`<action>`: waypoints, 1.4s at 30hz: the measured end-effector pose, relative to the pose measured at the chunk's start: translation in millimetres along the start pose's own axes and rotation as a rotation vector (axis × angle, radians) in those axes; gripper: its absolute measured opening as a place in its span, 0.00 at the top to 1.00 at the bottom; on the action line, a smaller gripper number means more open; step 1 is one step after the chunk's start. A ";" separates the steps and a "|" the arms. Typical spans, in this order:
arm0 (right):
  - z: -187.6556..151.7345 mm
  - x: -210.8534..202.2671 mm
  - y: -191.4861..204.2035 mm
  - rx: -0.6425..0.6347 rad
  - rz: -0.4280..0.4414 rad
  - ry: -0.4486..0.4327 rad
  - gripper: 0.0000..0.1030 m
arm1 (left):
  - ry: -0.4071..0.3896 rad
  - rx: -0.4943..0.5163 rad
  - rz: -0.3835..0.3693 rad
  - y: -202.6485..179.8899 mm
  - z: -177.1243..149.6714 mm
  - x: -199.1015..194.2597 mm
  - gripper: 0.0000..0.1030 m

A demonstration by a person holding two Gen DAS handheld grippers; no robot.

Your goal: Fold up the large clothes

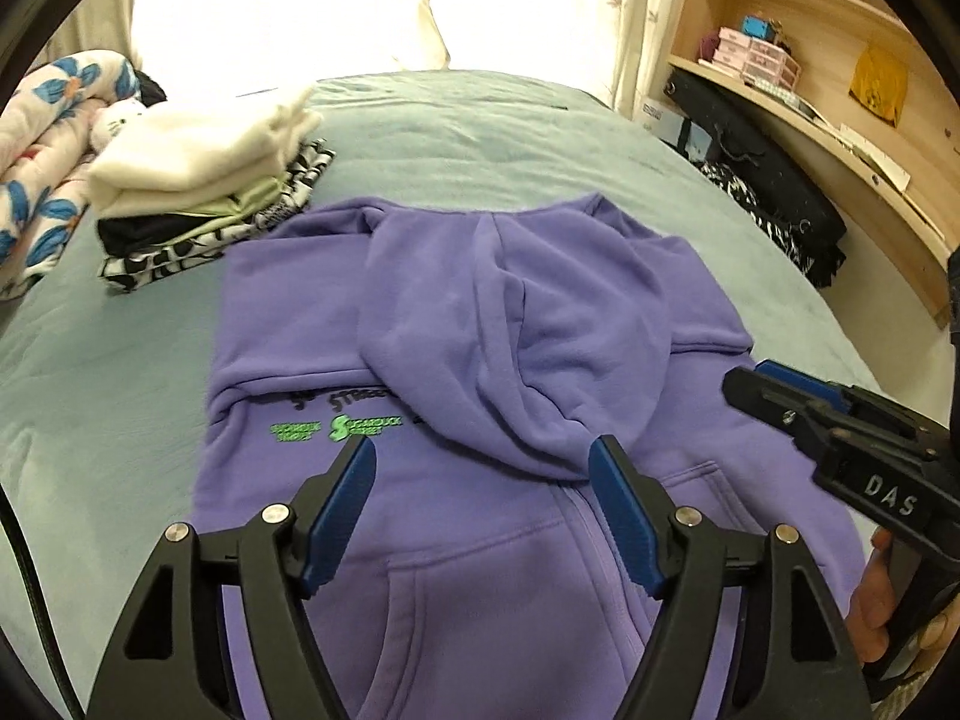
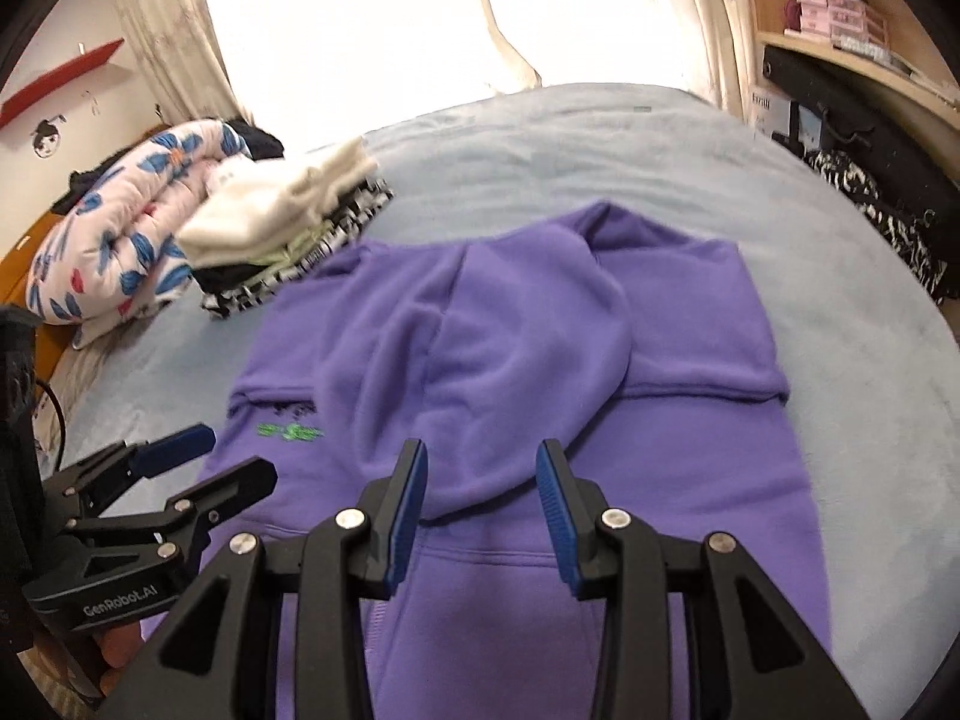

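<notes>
We hold both grippers, left (image 1: 483, 474) and right (image 2: 482, 474), above the hoodie (image 1: 456, 324), fingers apart and empty; it lies flat on the bed (image 1: 120, 390), sleeves and hood folded inward, ready for halving.

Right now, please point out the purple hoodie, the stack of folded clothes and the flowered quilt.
purple hoodie (image 1: 456, 300): left wrist view, on the hood.
stack of folded clothes (image 1: 198, 156): left wrist view, on the white top garment.
flowered quilt (image 2: 114, 240): right wrist view, on its rolled side.

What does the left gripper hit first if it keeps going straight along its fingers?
Most likely the purple hoodie, around its folded-down hood. The left gripper is open, with nothing between it and the fabric; depth is unclear.
</notes>
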State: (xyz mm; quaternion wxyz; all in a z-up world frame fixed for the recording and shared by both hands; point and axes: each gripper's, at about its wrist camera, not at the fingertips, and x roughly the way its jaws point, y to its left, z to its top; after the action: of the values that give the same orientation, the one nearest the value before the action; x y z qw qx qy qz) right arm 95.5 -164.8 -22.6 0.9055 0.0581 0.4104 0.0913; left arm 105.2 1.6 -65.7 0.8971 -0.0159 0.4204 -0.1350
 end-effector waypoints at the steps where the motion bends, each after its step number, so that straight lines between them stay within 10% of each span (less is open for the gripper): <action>1: 0.6 -7.3 1.4 -0.006 0.003 -0.014 0.63 | -0.007 -0.005 0.008 -0.1 -1.0 -8.2 0.30; 12: -7.3 -102.4 22.4 -0.113 -0.118 -0.205 0.63 | -0.129 -0.048 0.082 3.8 -24.3 -90.2 0.28; 18: -36.8 -141.7 12.2 -0.090 -0.170 -0.270 0.46 | -0.177 -0.064 0.152 10.4 -49.4 -114.9 0.27; 32: -126.7 -131.5 -34.2 -0.101 -0.264 -0.177 0.45 | -0.147 -0.069 0.169 61.1 -134.0 -112.5 0.22; 42: -170.6 -111.9 -111.1 0.014 -0.211 -0.083 0.45 | -0.076 -0.263 0.109 134.8 -206.3 -91.7 0.22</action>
State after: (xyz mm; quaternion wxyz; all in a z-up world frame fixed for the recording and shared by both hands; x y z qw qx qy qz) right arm -92.4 -291.9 -72.6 0.9259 0.0249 0.3769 -0.0098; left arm -76.4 172.4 -149.4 0.9085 -0.1156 0.4005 -0.0292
